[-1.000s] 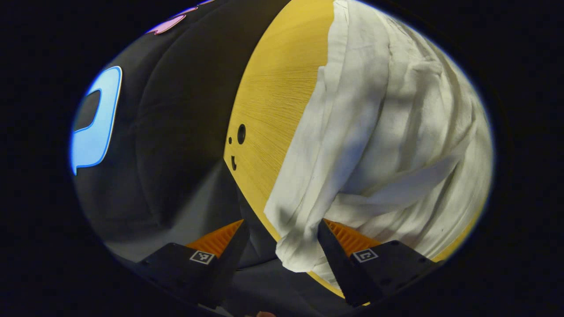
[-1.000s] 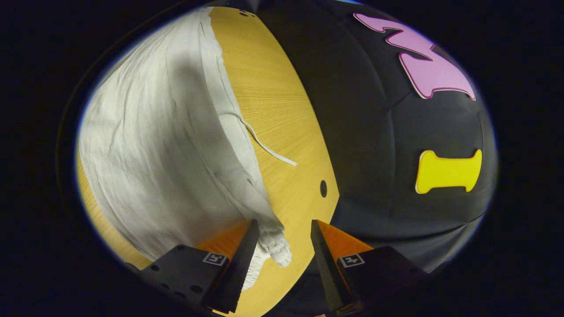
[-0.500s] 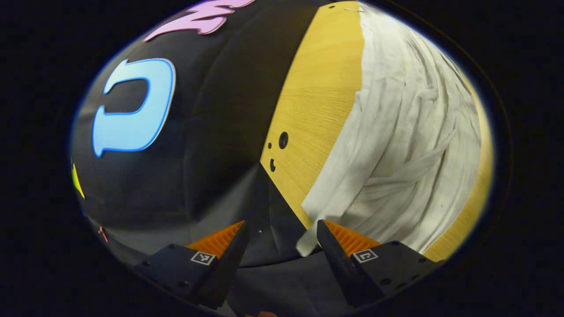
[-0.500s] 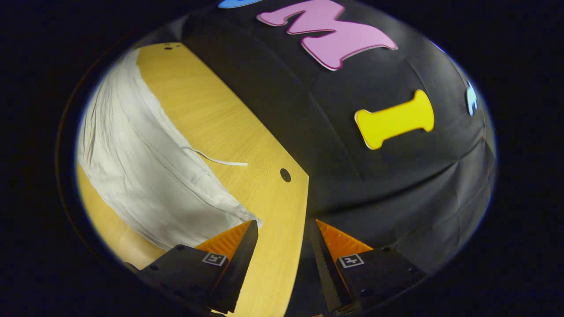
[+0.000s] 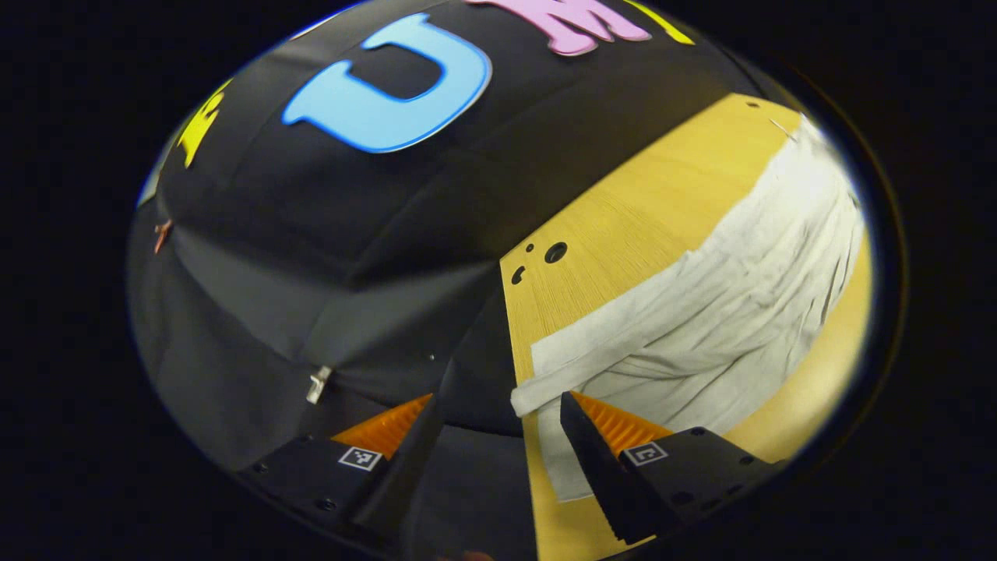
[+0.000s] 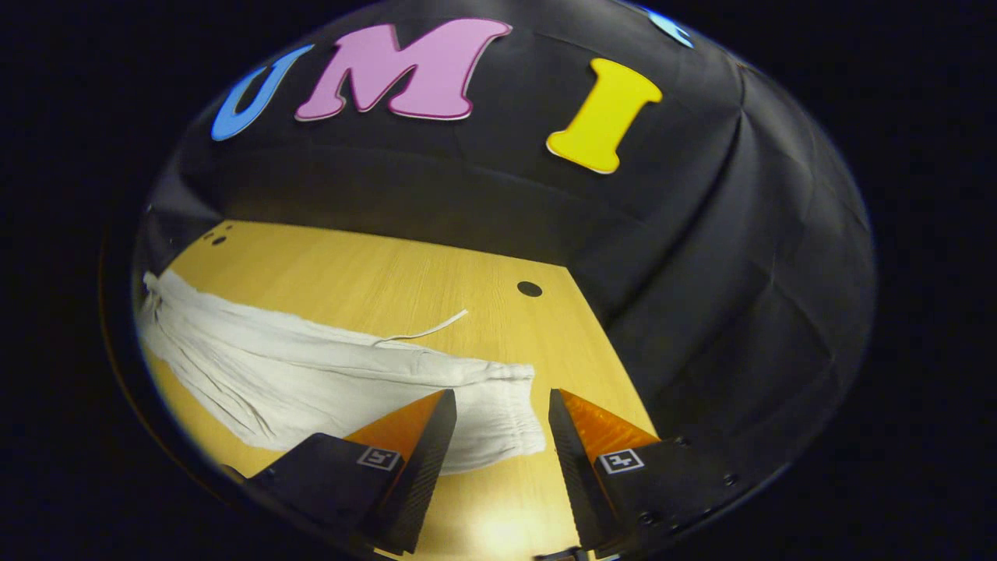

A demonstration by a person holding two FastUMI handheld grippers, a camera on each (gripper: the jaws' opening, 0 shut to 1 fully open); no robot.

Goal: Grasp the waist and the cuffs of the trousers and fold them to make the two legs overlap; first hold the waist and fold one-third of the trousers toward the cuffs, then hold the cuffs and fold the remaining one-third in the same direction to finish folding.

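Note:
White trousers (image 5: pixel 701 327) lie flat and lengthwise on the yellow wooden table (image 5: pixel 623 226). In the left gripper view the cuff end (image 5: pixel 545 382) reaches the table's edge, just ahead of my left gripper (image 5: pixel 498 436), which is open and holds nothing. In the right gripper view the trousers (image 6: pixel 296 374) stretch to the left, and the gathered waist (image 6: pixel 498 413) lies just ahead of my right gripper (image 6: pixel 498 436), also open with nothing held. A thin drawstring (image 6: pixel 428 331) trails from the waist onto the table (image 6: pixel 374 273).
Round holes (image 5: pixel 555 252) mark the table corner near the cuffs, and another hole (image 6: pixel 530 288) sits near the waist corner. The black booth wall (image 6: pixel 701 273) rises right behind and beside the table. Bare wood shows beyond the trousers.
Both grippers have drawn back and tilted up from the cloth ends that hung between their fingers. The trousers have settled flat on the table.

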